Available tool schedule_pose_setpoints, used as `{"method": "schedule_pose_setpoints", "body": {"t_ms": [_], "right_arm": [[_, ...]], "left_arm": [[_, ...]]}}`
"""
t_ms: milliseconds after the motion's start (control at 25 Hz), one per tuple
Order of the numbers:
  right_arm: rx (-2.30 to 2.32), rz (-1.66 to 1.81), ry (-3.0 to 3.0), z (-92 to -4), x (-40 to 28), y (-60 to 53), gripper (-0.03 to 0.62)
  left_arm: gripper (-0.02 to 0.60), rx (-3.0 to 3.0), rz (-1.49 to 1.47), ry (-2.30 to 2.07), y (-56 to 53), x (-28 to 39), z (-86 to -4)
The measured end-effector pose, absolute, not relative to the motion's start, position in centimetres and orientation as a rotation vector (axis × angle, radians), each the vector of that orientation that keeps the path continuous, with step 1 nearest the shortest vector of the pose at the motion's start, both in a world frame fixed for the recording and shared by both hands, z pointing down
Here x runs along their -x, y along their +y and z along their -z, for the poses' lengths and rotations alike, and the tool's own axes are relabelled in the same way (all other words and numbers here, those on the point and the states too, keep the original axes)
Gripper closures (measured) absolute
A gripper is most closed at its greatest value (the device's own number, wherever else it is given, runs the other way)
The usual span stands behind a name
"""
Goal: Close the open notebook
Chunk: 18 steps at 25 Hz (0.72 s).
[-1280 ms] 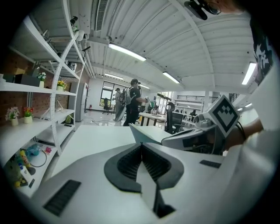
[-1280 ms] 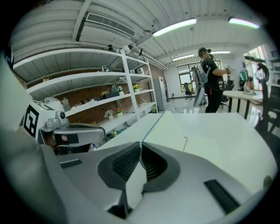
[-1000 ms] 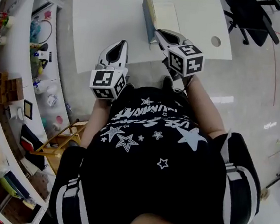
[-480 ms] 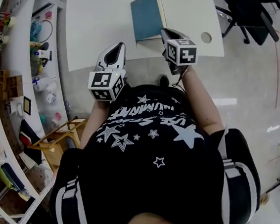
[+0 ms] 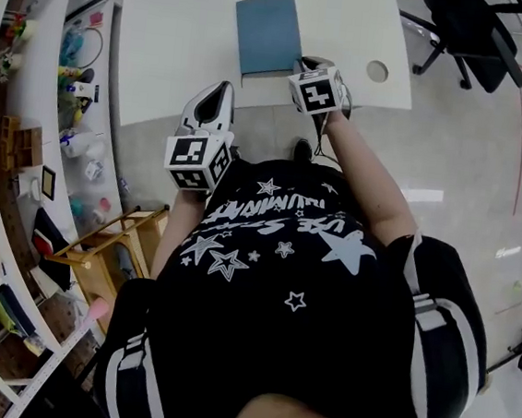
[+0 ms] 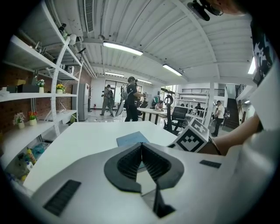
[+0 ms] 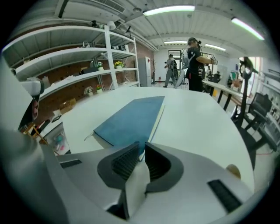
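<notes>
Looking down, we see the closed blue notebook (image 5: pixel 267 32) lying flat on the white counter (image 5: pixel 177 37), our right gripper (image 7: pixel 141 148) at its near corner with fingers a slit apart, our left gripper (image 6: pixel 141 145) with fingers together, empty.

The only lettering is on the person's black shirt (image 5: pixel 286 234), at the centre of the head view. It is two slanted lines of white capitals among white stars, upside down to the camera and too warped by folds to read. The left cube (image 5: pixel 199 158), at ten o'clock from that print, and the right cube (image 5: pixel 314 90), at twelve o'clock, carry black-and-white square code patterns, not letters or numbers.
</notes>
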State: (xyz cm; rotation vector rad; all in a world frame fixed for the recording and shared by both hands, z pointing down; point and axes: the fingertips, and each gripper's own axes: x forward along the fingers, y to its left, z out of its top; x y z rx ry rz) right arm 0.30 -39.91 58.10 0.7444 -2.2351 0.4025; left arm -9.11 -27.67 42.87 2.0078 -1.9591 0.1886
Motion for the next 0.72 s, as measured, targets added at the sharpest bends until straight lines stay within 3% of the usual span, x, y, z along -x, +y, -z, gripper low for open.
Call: {"method": "schedule_pose_setpoints", "body": {"t_ms": [400,720], "right_arm": [[-0.658,-0.394,-2.305,-57.3,-0.4,-39.3,0.566],[-0.899,-0.493,-2.422,-53.0,-3.2,-39.6,0.566]], "left_arm": [[0.569,-1.901,-0.157,-2.053,-26.2,8.7,-42.8],[0.569,-1.992,-0.136,-1.991,-24.7,8.6,-42.4]]}}
